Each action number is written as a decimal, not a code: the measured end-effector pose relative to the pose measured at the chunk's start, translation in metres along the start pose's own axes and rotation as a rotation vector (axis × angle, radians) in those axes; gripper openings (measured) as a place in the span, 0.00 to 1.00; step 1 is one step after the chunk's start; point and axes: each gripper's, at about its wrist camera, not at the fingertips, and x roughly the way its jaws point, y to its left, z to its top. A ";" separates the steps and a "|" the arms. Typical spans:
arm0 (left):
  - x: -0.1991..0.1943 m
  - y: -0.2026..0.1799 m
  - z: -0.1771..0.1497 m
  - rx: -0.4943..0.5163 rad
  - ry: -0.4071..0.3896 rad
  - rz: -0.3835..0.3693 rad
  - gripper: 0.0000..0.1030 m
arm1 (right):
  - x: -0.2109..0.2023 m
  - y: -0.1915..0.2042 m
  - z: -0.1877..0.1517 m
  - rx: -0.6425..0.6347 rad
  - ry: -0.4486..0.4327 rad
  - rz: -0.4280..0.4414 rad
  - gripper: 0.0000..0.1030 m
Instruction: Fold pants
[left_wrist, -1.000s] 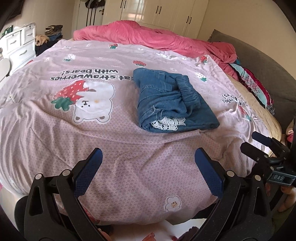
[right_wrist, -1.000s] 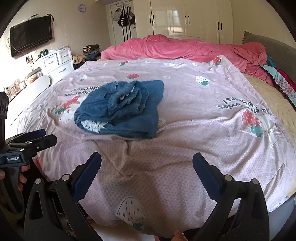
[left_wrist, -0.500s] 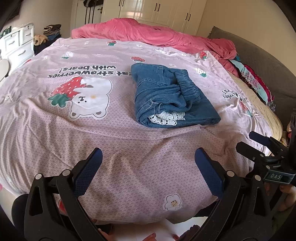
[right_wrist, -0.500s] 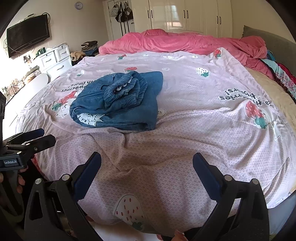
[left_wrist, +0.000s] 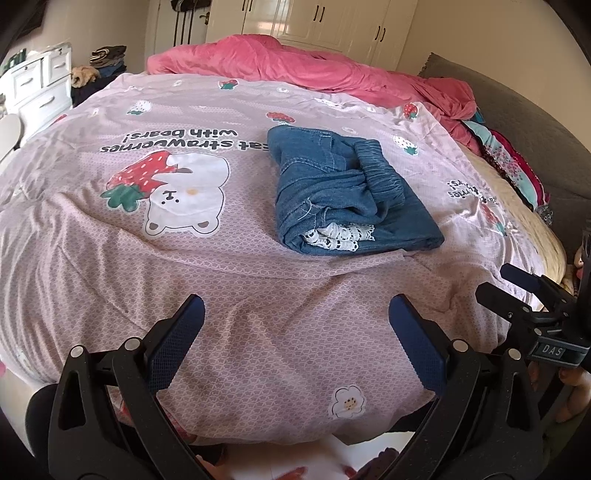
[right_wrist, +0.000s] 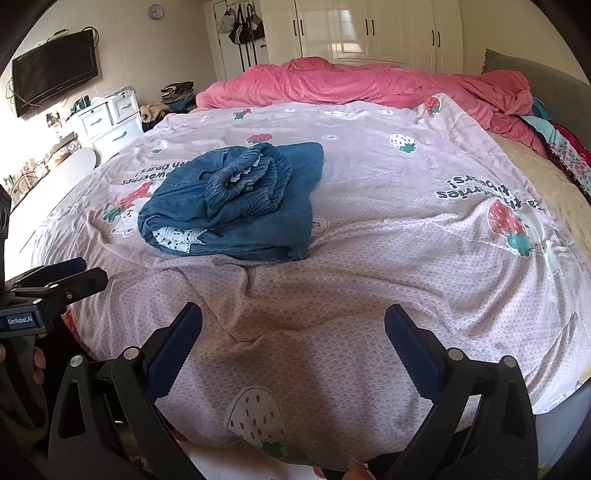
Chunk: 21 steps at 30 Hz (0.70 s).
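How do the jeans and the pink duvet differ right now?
The jeans are blue denim, folded into a compact bundle; the pink duvet is plush and lies crumpled. The jeans sit mid-bed on the printed sheet; the duvet is heaped along the far edge and is much larger. Both rest on the bed, untouched by either gripper.

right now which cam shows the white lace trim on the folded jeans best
The left wrist view: the lace trim faces it at the near end of the jeans. The right wrist view shows the trim smaller and off to one side.
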 end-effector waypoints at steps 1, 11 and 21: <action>0.000 0.000 0.000 0.000 0.002 0.000 0.91 | 0.000 -0.001 0.000 0.003 0.001 -0.002 0.96; -0.001 0.000 0.001 -0.002 0.004 0.011 0.91 | 0.002 -0.002 -0.001 0.008 0.007 0.003 0.96; -0.001 0.000 0.001 -0.004 0.004 0.012 0.91 | 0.002 -0.002 -0.001 0.009 0.007 0.003 0.96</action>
